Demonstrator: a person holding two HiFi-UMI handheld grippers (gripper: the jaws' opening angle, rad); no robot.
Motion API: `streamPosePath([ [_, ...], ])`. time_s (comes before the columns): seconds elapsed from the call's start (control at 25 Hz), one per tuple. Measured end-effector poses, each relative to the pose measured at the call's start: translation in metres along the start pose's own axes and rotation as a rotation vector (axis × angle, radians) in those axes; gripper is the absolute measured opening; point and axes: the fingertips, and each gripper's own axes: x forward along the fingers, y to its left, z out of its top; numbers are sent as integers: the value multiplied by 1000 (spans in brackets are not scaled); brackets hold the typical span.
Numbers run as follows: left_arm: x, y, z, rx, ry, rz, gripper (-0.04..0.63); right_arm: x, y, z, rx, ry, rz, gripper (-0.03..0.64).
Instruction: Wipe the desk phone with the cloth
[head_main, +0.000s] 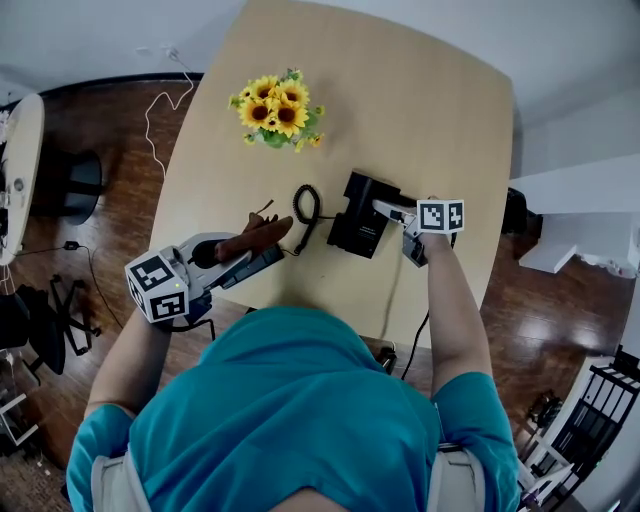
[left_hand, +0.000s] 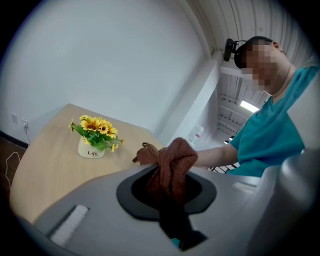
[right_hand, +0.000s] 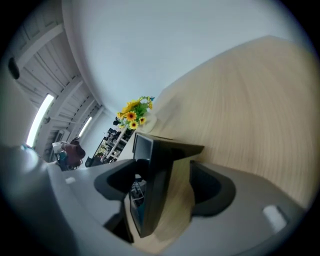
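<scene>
The black desk phone (head_main: 362, 216) stands on the wooden table (head_main: 400, 100), right of centre, with its coiled cord (head_main: 306, 206) to its left. My right gripper (head_main: 398, 228) reaches the phone's right side. In the right gripper view the phone's upright panel (right_hand: 155, 175) stands between the jaws of the right gripper (right_hand: 167, 192); bare wood shows between the panel and the right-hand jaw, so they are open around it. My left gripper (head_main: 262, 250) hovers left of the phone, shut on a brown cloth (head_main: 256, 237). The cloth (left_hand: 170, 170) bunches up out of the left gripper (left_hand: 170, 200).
A white pot of sunflowers (head_main: 276, 110) stands at the table's far left; the flowers (left_hand: 95, 134) also show in the left gripper view. A thin cable (head_main: 395, 290) runs from the phone to the table's near edge. Dark wooden floor surrounds the table.
</scene>
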Motion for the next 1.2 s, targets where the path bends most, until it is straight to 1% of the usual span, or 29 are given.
streamPosePath([
  [0.08, -4, 0, 0, 2, -3, -8, 66, -11, -6, -1, 18, -29, -43, 337],
  [0.16, -10, -1, 1, 5, -13, -22, 66, -28, -13, 0, 8, -101, -117, 337],
  [0.2, -14, -2, 2, 9, -18, -32, 66, -41, -15, 2, -8, -155, -167, 336],
  [0.28, -22, -3, 3, 23, -24, -61, 66, -70, -12, 4, -26, -278, -250, 303],
  [0.36, -31, -5, 2, 42, -24, -101, 66, -99, 7, 2, -15, -407, -270, 270],
  [0.44, -42, -10, -1, 59, -23, -149, 66, -122, 40, -5, 8, -521, -238, 237],
  [0.48, -48, -13, -3, 66, -24, -175, 66, -133, 60, -9, 15, -572, -219, 203],
  [0.6, -67, -22, -7, 79, -27, -239, 66, -159, 111, -31, 34, -684, -210, 138],
  [0.72, -81, -36, -11, 88, -38, -266, 66, -176, 158, -58, 29, -739, -185, 82],
  [0.84, -86, -60, -13, 113, -75, -264, 66, -197, 195, -74, -34, -779, -142, 11],
  [0.92, -88, -80, -22, 117, -92, -253, 66, -214, 213, -86, -74, -799, -124, 0],
  [1.0, -87, -109, -40, 116, -88, -243, 66, -232, 232, -105, -128, -800, -101, 0],
  [1.08, -83, -143, -64, 116, -78, -234, 66, -250, 251, -129, -173, -795, -43, 0],
  [1.2, -80, -197, -102, 113, -70, -198, 67, -270, 277, -167, -149, -812, 147, 0],
])
